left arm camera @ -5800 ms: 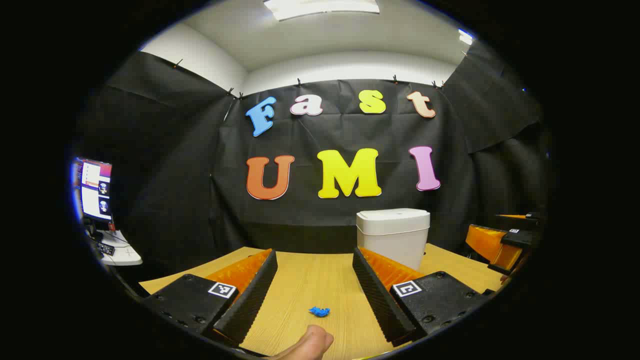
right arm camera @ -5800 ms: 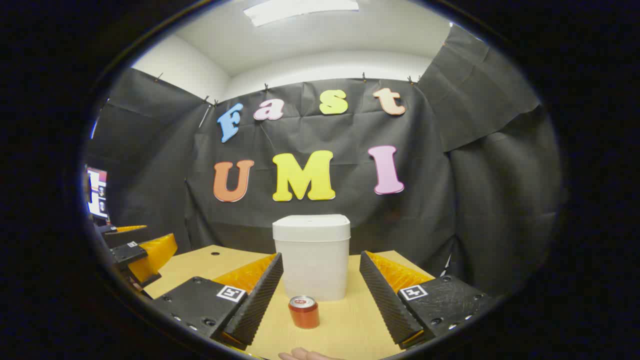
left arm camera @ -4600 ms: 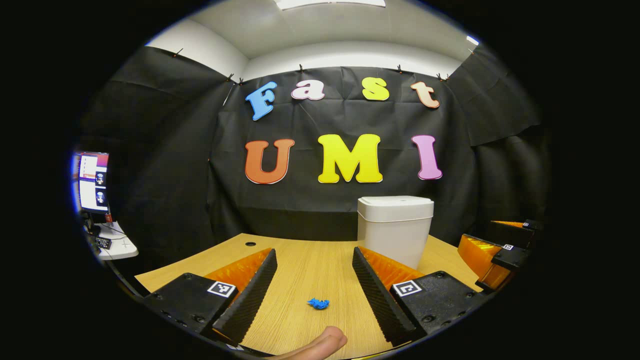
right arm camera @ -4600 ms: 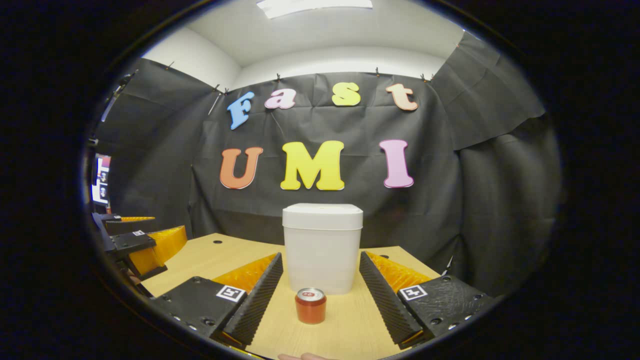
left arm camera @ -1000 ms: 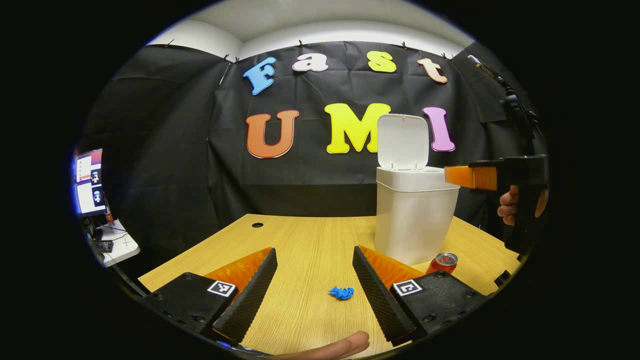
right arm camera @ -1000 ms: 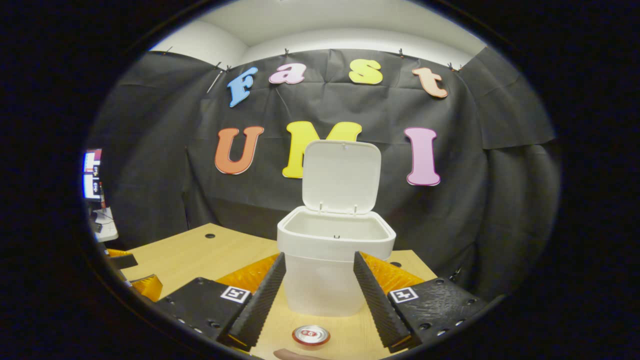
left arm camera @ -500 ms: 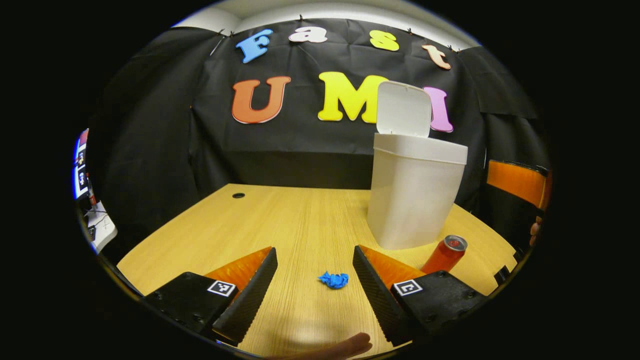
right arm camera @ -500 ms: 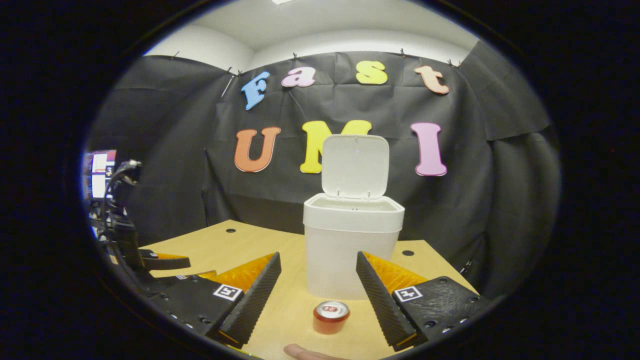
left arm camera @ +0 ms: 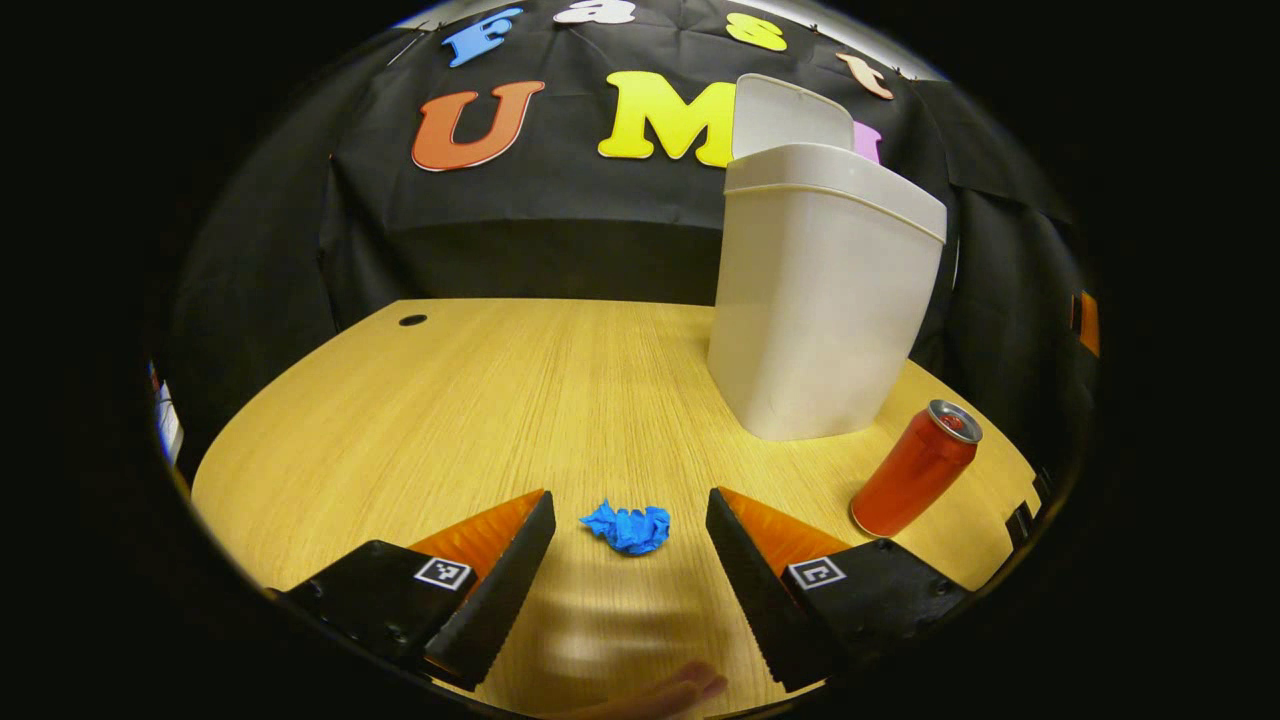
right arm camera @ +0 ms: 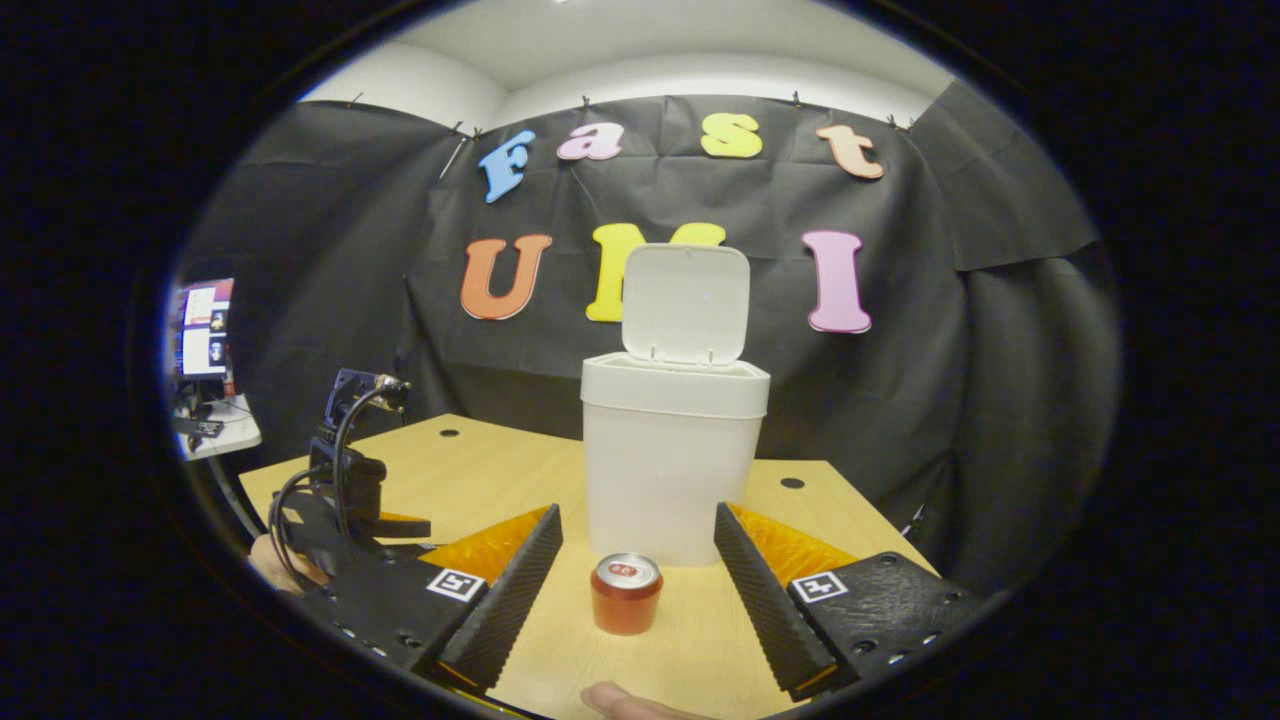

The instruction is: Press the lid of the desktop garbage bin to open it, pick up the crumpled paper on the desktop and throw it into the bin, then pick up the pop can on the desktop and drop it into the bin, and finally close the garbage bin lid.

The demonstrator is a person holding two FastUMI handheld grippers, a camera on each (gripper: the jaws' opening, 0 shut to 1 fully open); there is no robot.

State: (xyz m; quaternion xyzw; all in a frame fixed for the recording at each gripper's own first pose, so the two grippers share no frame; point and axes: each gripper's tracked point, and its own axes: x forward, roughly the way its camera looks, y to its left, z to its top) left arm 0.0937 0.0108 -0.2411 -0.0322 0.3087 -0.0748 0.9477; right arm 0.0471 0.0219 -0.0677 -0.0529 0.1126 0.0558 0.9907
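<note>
Left gripper (left arm camera: 628, 545) low over the desk (left arm camera: 450, 400), jaws wide, empty. Paper (left arm camera: 627, 526) lies just ahead, centred between the fingertips, not yet touched; no clear long axis. This gripper is the nearer one, so a short advance and close should take it. Nothing stands in the way. Can (left arm camera: 914, 468) upright, off to the right. Beyond it the bin (left arm camera: 820, 300), lid (left arm camera: 790, 115) up. Right gripper (right arm camera: 637, 590) also wide, empty, can (right arm camera: 626, 594) between its fingers, bin (right arm camera: 672, 470) behind.
</note>
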